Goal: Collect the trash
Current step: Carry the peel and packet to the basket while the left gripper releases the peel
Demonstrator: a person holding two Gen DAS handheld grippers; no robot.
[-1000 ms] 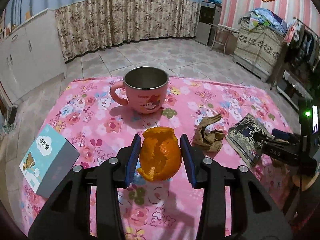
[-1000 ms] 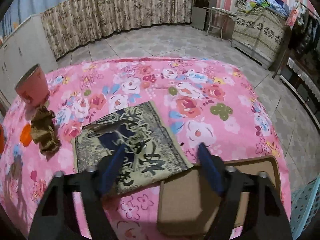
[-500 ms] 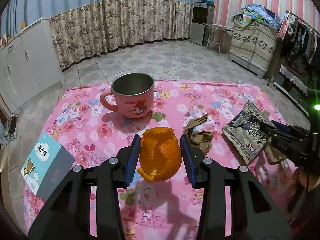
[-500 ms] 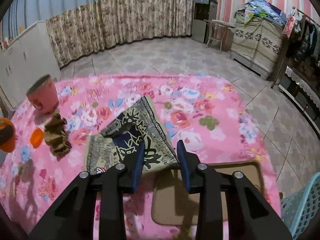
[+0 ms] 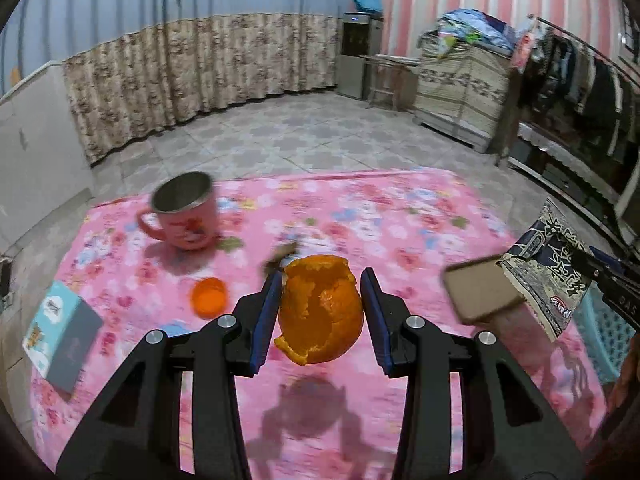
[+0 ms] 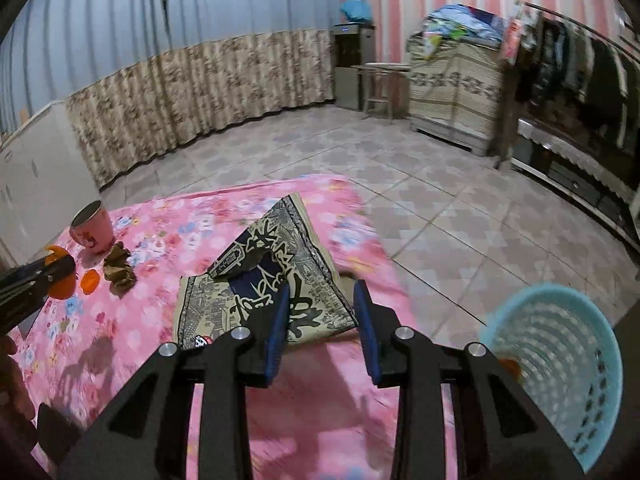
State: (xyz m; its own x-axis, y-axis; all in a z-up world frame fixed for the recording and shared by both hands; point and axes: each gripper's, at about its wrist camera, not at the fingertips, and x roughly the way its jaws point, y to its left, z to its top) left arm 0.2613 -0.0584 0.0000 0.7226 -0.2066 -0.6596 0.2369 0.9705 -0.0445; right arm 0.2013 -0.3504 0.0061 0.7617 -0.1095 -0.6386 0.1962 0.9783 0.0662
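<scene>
My left gripper [image 5: 320, 316] is shut on a hollow orange peel [image 5: 320, 312] and holds it above the pink flowered tablecloth [image 5: 400, 216]. My right gripper [image 6: 322, 320] is shut on a beige and navy printed snack bag [image 6: 276, 280], lifted off the table; the bag also shows at the right of the left wrist view [image 5: 552, 268]. A small orange peel piece [image 5: 209, 297] and a crumpled brown wrapper [image 6: 119, 266] lie on the cloth. A light blue slatted trash basket [image 6: 560, 364] stands on the floor right of the table.
A pink mug [image 5: 186, 210] stands at the back left of the table. A blue and grey box [image 5: 60, 336] lies at the left edge. A brown flat board [image 5: 480, 292] lies near the right edge. Tiled floor surrounds the table.
Both grippers have risen. The right gripper closed on the snack bag and lifted it off the table toward the right. The left gripper still carries the orange peel.
</scene>
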